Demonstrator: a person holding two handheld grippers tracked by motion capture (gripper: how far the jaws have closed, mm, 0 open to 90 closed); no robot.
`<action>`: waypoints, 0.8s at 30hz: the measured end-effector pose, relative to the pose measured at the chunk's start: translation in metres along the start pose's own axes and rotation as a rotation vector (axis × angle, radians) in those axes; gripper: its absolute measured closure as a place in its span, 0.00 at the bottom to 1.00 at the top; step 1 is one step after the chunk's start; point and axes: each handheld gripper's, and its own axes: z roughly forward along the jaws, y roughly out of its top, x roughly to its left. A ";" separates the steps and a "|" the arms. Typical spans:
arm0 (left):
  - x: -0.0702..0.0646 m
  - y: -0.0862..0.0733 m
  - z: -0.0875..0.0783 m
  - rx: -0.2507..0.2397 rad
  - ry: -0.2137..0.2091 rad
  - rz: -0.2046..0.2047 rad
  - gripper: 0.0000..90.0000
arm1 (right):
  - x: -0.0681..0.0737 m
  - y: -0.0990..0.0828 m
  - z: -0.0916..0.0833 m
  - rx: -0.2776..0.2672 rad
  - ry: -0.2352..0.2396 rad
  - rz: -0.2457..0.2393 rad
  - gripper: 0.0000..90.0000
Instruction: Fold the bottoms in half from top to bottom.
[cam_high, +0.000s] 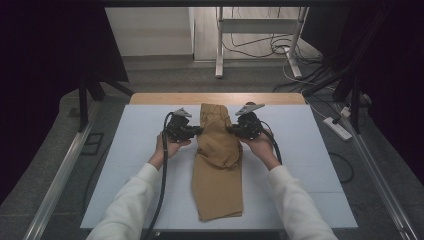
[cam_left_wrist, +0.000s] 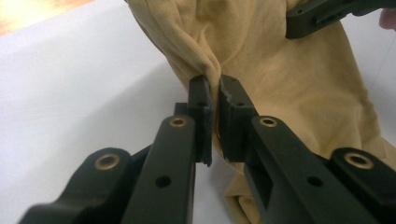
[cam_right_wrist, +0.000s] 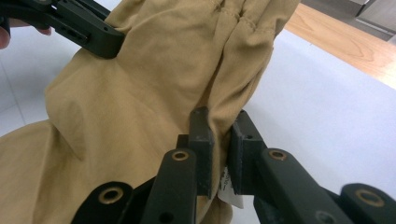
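Observation:
A tan cloth garment (cam_high: 218, 170) lies lengthwise down the middle of the white table top (cam_high: 310, 150), its far end raised and bunched between both hands. My left gripper (cam_high: 197, 131) is shut on the garment's left edge; in the left gripper view its jaws (cam_left_wrist: 215, 84) pinch a fold of the tan cloth (cam_left_wrist: 280, 84). My right gripper (cam_high: 232, 130) is shut on the right edge, and in the right gripper view (cam_right_wrist: 220, 119) it clamps gathered cloth (cam_right_wrist: 149, 93). A white label (cam_right_wrist: 231, 189) hangs under those jaws. Each gripper view shows the other gripper farther off (cam_left_wrist: 327, 16) (cam_right_wrist: 79, 25).
A wooden strip (cam_high: 215, 98) runs along the table's far edge. Beyond it stand white desk legs (cam_high: 219, 45) with loose cables on the floor. A power strip (cam_high: 338, 128) lies on the floor at the right. Metal rails flank the table.

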 end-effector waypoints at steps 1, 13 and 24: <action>-0.001 -0.001 0.000 0.002 -0.002 0.000 0.93 | 0.001 -0.001 0.000 -0.001 0.004 0.004 0.90; -0.004 -0.009 0.000 0.023 -0.017 -0.006 0.93 | 0.007 -0.005 -0.001 0.020 0.023 -0.005 0.90; -0.009 -0.013 -0.001 0.028 -0.029 0.007 0.92 | 0.009 -0.009 -0.005 0.032 0.030 -0.015 0.90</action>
